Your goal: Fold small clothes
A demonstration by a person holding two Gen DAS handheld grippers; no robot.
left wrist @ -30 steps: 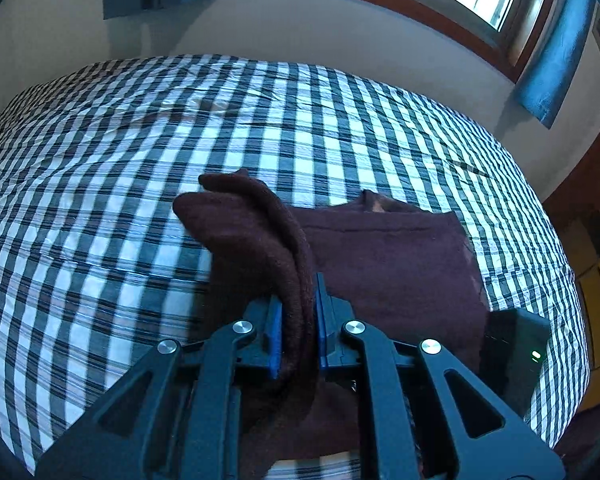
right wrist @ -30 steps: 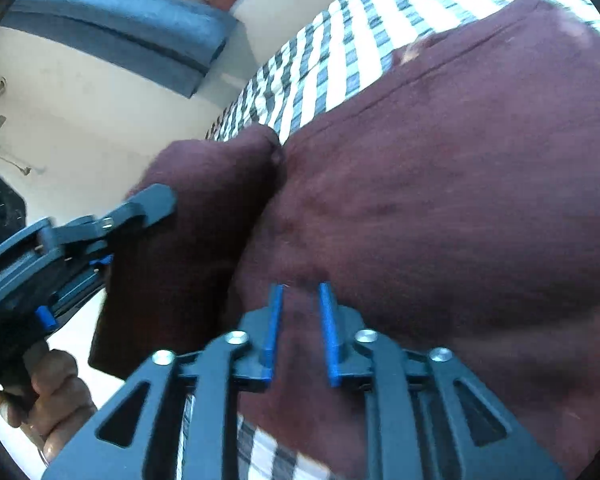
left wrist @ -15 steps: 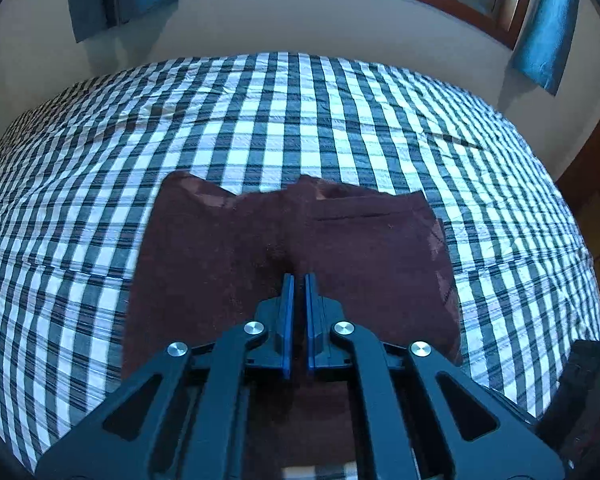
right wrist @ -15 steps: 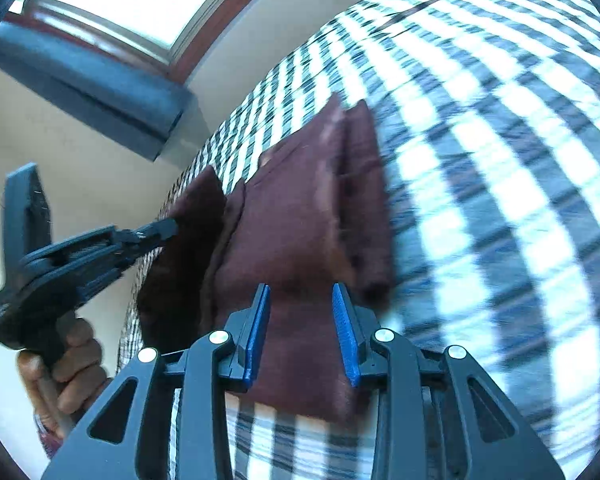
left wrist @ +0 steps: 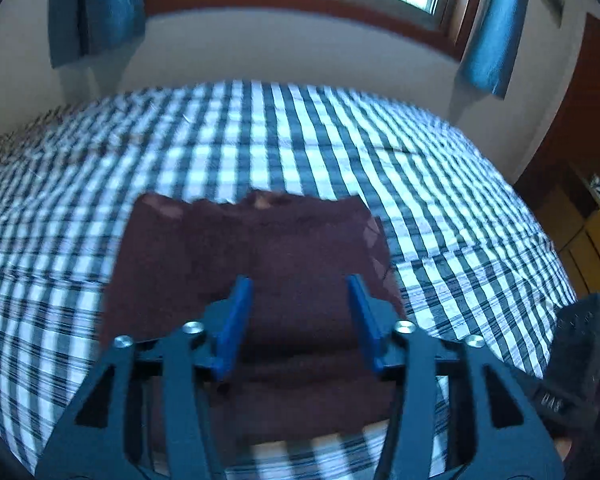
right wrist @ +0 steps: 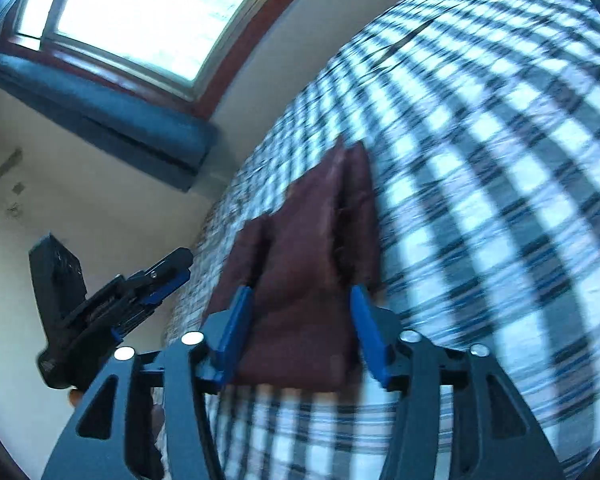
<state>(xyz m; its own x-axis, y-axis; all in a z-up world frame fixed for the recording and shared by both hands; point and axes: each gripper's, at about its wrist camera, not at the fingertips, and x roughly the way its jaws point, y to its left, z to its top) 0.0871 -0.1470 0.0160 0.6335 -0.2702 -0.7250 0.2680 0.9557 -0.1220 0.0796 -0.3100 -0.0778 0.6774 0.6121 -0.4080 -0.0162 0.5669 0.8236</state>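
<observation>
- Cloth lay flat: the dark maroon garment (left wrist: 256, 264) rested folded on the checked bedspread (left wrist: 260, 140), where a second before one flap of it had stood up, pinched in the left gripper (left wrist: 298, 320).
- Left jaws had just been opening; they stood apart, blue pads on either side of empty air above the fabric, grasping nothing.
- Right gripper (right wrist: 300, 328) had likewise just been opening, and its jaws were released, with the garment (right wrist: 308, 264) seen beyond them and not pressed by either pad.
- From the right wrist view the left gripper (right wrist: 152, 280) hung beside the near-left edge of the cloth, apart from it.
- Layers showed along the garment's far edge, stacked fairly evenly, though blur hid the finer creases.
- Judged from this, one fold was laid and let go; whether another fold was needed I could not tell, but the piece looked compact and roughly rectangular.
</observation>
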